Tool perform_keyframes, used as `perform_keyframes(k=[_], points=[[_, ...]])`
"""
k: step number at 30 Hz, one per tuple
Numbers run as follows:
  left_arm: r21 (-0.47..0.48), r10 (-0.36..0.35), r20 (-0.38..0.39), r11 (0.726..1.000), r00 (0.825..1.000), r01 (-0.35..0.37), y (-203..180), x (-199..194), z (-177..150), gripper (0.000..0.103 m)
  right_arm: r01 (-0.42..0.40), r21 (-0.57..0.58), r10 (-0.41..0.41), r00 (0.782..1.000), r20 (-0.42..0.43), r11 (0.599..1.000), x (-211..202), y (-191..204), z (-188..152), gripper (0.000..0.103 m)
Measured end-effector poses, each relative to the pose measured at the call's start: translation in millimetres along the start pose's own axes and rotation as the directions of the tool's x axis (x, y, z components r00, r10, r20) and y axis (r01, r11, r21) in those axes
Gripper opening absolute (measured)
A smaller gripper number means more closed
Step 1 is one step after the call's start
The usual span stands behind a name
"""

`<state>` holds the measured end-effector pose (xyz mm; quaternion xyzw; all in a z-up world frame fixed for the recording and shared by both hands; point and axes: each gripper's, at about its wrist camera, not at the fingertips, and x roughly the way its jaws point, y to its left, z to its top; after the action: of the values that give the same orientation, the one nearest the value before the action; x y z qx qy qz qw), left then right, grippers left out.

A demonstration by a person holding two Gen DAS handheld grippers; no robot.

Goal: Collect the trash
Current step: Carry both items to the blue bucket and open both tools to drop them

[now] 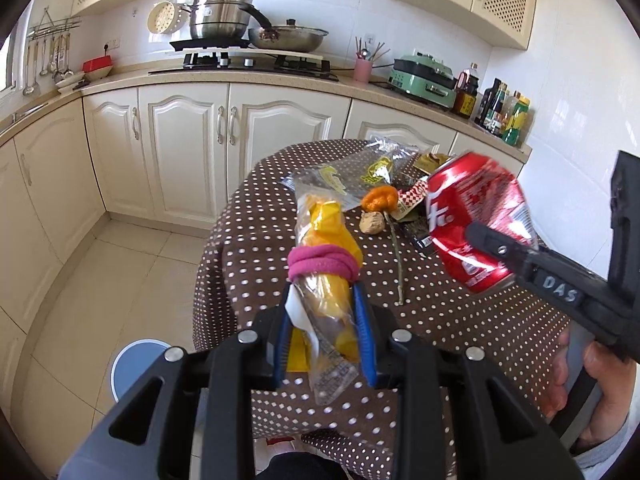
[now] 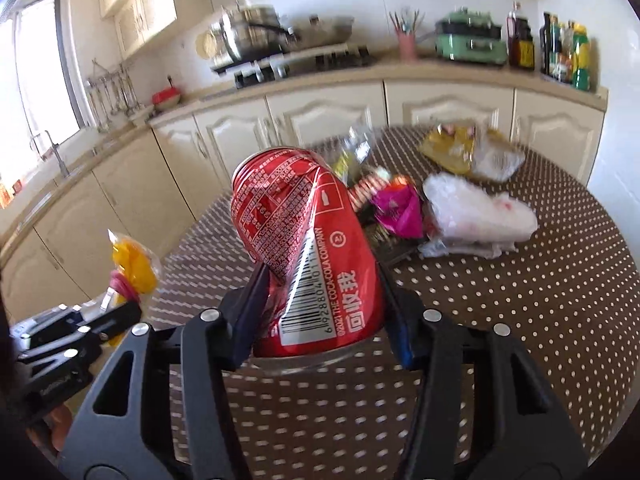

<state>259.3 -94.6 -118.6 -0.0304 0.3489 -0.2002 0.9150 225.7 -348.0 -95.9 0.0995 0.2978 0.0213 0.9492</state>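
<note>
The trash is split between both grippers and the table [image 2: 560, 320]: the right gripper [image 2: 320, 300] clamps one dented red can [image 2: 308, 240], its long axis leaning toward the upper left of the frame, while the left gripper [image 1: 324, 320] grasps one clear wrapper [image 1: 324, 248] with yellow contents and a pink band, pointing up the frame. The blue bin [image 1: 136, 364] sits at lower left of the left view, nearer the left gripper. Several wrappers remain, blurred past counting.
</note>
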Motion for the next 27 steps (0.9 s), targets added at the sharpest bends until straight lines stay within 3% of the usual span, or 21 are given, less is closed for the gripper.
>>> perform_keyframes(k=[3,7,10,14,17,21,24,27], points=[[-0.027,-0.001,0.021,1.000,1.000,0.002,22.0,-16.4,-2.6,0.028,-0.051,-0.026,0.052,0.998,0.030,0.998,-9.5,27.3,5.6,0.052],[-0.066,0.043,0.033,0.997,0.999,-0.041,64.1,-35.0,-11.4,0.028,-0.148,-0.081,0.149,0.989,0.005,0.986,6.5,80.3,6.3,0.052],[-0.108,0.114,0.004,0.988,0.994,-0.112,110.2,-35.6,-24.3,0.028,-0.225,-0.121,0.220,0.974,-0.052,0.967,37.9,129.3,-4.5,0.052],[-0.176,0.201,-0.090,0.961,0.975,-0.215,177.5,-14.7,-51.1,0.028,-0.318,-0.135,0.291,0.938,-0.186,0.938,103.5,189.4,-36.6,0.052],[-0.221,0.253,-0.201,0.930,0.946,-0.295,232.2,21.0,-77.4,0.028,-0.357,-0.130,0.307,0.904,-0.299,0.925,159.7,223.1,-68.7,0.052],[-0.266,0.258,-0.326,0.898,0.909,-0.350,290.5,73.1,-108.5,0.028,-0.365,-0.121,0.281,0.856,-0.434,0.923,231.6,258.2,-115.7,0.052],[-0.297,0.221,-0.406,0.886,0.887,-0.357,326.2,117.3,-129.0,0.028,-0.340,-0.102,0.239,0.816,-0.526,0.935,289.2,269.5,-146.9,0.052],[-0.303,0.190,-0.486,0.879,0.853,-0.368,353.7,162.8,-143.2,0.029,-0.306,-0.095,0.194,0.785,-0.589,0.947,332.8,276.5,-173.0,0.052]])
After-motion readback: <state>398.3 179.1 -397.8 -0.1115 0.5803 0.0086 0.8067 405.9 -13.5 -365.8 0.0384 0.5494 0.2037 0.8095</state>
